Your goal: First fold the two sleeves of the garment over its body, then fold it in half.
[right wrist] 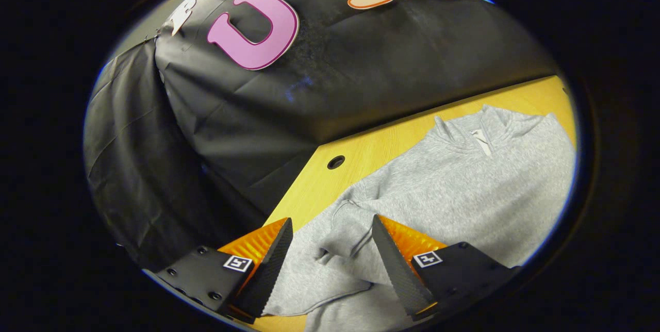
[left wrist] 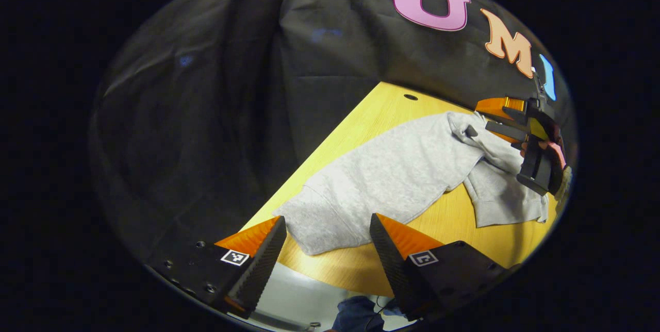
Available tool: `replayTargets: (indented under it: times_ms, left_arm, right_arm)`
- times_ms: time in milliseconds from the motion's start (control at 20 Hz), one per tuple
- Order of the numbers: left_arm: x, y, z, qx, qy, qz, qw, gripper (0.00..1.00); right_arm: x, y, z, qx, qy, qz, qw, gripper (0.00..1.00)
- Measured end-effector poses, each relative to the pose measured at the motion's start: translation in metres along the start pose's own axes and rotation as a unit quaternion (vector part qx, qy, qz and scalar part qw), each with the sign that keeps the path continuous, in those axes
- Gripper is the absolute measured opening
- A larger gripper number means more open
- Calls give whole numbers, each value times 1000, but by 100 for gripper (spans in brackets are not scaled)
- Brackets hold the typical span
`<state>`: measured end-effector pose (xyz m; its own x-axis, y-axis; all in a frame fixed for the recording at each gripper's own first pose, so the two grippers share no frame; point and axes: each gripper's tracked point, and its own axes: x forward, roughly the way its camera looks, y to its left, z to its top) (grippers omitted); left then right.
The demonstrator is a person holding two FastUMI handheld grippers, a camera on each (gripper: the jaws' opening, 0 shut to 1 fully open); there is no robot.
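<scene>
With the grey garment (right wrist: 464, 187) lying flat on the yellow tabletop (left wrist: 392, 110), I hold my right gripper (right wrist: 332, 257) wide-jawed and empty over its rumpled sleeve (right wrist: 340, 239) to pinch it, my left gripper (left wrist: 327, 249) gaping, empty, at the hem.

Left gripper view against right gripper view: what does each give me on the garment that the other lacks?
Left gripper view: the right gripper in a hand, its fingers apart at the far sleeve, and the near hem. Right gripper view: the collar and a bunched sleeve between its own open fingers. Both: the grey garment lying on the yellow table, and a round hole in the tabletop.
</scene>
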<state>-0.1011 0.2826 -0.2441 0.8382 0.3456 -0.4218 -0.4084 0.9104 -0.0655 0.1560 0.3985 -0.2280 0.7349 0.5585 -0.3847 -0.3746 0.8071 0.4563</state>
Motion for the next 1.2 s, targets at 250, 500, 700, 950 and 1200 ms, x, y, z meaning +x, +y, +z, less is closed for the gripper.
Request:
replayTargets:
  times_ms: [250,500,700,950,1200]
  left_arm:
    - [8,0,-9,-7,18,-3,1000,96]
    - [10,0,-16,9,27,-9,1000,93]
    - [14,-7,-9,-1,19,-20,1000,73]
    - [23,-17,-4,-16,24,-21,999,8]
    - [28,-33,5,30,43,-49,997,0]
  right_arm:
    - [-19,-14,-2,-2,1,-18,1000,98]
    - [-43,-43,10,-28,-2,-54,998,97]
    - [-69,-69,28,-44,-16,-85,995,97]
    - [-112,-105,55,-53,-44,-128,989,97]
    - [-164,-142,84,-61,-77,-173,980,97]
